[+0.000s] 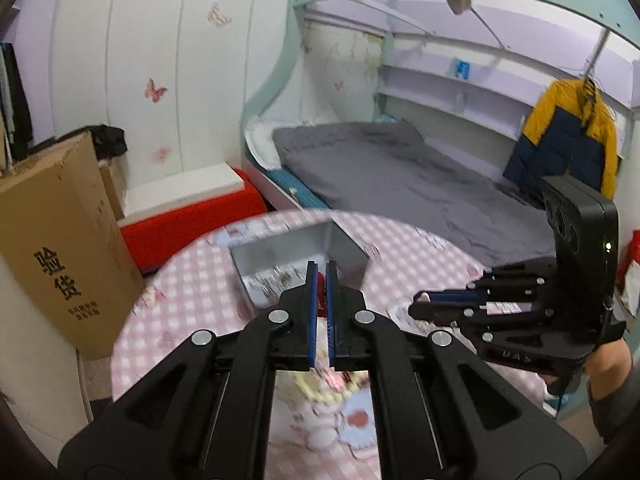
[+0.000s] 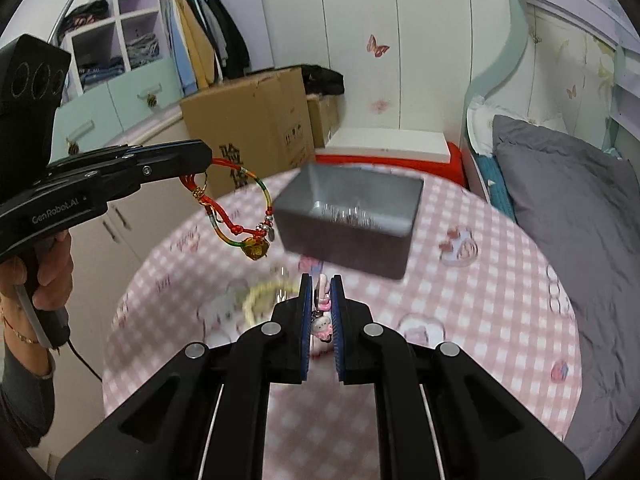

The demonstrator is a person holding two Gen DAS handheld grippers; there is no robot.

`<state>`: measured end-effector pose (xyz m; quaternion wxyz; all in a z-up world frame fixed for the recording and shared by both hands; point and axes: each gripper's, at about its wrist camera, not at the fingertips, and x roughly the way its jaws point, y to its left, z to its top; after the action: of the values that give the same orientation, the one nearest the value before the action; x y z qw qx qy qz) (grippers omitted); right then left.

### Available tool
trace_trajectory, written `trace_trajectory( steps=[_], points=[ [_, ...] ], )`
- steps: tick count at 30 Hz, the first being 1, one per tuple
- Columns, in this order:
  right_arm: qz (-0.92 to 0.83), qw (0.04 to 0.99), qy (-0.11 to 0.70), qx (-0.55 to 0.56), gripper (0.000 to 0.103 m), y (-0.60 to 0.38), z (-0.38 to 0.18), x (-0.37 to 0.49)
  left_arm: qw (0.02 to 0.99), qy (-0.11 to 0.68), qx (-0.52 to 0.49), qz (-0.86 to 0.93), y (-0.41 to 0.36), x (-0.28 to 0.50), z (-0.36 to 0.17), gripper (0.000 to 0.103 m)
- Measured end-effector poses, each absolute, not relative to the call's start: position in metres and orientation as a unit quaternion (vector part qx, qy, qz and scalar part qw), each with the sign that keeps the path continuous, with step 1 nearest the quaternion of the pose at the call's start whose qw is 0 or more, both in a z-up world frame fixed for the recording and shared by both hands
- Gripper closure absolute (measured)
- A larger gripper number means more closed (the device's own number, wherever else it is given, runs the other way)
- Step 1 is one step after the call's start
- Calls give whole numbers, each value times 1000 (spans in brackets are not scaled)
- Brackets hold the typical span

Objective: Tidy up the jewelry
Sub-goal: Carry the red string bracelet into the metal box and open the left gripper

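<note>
The right gripper (image 2: 321, 280) has its blue-padded jaws closed to a narrow slot on a small pink charm trinket (image 2: 322, 322), which hangs between the pads with a little figure at its lower end. The left gripper (image 2: 206, 164) is clamped on a red braided cord bracelet (image 2: 236, 216); the loops dangle below its tip, with green and yellow sections, silver beads and a gold pendant (image 2: 256, 249) at the bottom. In the left wrist view its own jaws (image 1: 321, 266) stand nearly together, and the cord shows only as a blurred red trace between the pads.

Both grippers hang above a round table (image 2: 500, 320) covered in a pink checked cloth. A beaded bracelet of pale yellow (image 2: 260, 300) lies blurred on the cloth just left of the right gripper's fingers. Farther back on the table stands an open grey metal box (image 2: 348, 236), with small shiny pieces lying inside it.

A hand (image 2: 44, 280) grips the left gripper's handle. Behind the table are a cardboard carton (image 2: 256, 128), a red-and-white bench (image 2: 392, 148) and a bed with a grey cover (image 2: 560, 200).
</note>
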<state>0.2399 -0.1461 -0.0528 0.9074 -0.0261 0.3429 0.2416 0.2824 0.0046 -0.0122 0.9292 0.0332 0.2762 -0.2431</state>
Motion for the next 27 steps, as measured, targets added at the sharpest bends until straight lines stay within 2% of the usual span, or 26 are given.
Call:
trace_trajectory(
  steps=[8, 21, 27],
  points=[
    [230, 914, 334, -8, 95, -137, -41, 289, 931, 281, 18, -232, -2, 333, -8, 99],
    [202, 905, 375, 2, 95, -142, -79, 336, 906, 360, 22, -222, -27, 391, -74, 99],
    [206, 904, 376, 14, 94, -144, -78, 335, 899, 378, 23, -219, -31, 393, -82, 98]
  ],
)
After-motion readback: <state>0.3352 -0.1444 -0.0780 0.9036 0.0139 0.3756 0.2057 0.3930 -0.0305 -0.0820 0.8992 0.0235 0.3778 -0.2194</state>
